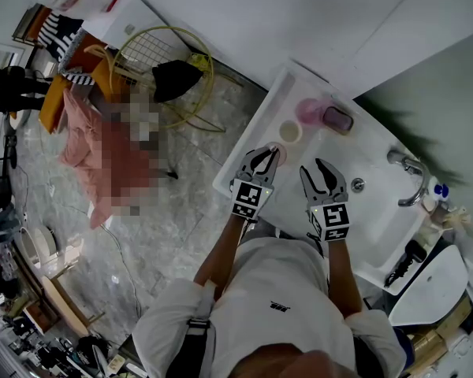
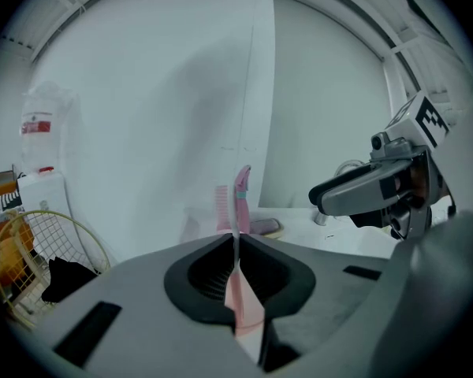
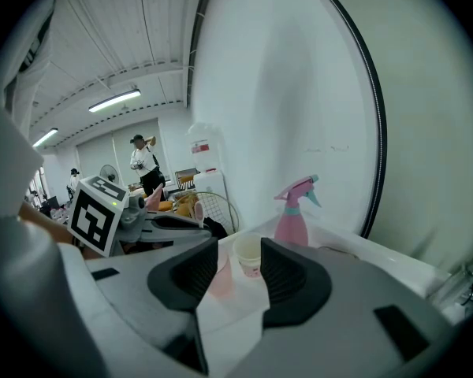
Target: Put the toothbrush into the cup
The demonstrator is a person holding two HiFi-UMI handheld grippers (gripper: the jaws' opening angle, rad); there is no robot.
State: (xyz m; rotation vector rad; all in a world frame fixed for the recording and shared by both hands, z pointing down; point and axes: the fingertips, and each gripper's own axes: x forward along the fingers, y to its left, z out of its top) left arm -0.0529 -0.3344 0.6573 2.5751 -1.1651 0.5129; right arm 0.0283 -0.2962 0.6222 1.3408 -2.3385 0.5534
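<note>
You're standing over the white surface [image 1: 277,105] w/ its sink [image 1: 370,203]. Your R tool [image 1: 315,168] is hanging above the basin, jaws spread, gripping nothing. Your L tool [image 1: 266,153] is hovering nr the surface's front edge, clenching the toothbrush [image 2: 240,302], which is sticking up betw. its jaws, near the cup [image 1: 289,131] but not in it. A pink spray bottle [image 1: 309,110] is standing just beyond the cup.

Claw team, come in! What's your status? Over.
Left claw shut on toothbrush. Right claw open, empty. Cup upright, toothbrush not in yet. Way looks clear.
</note>
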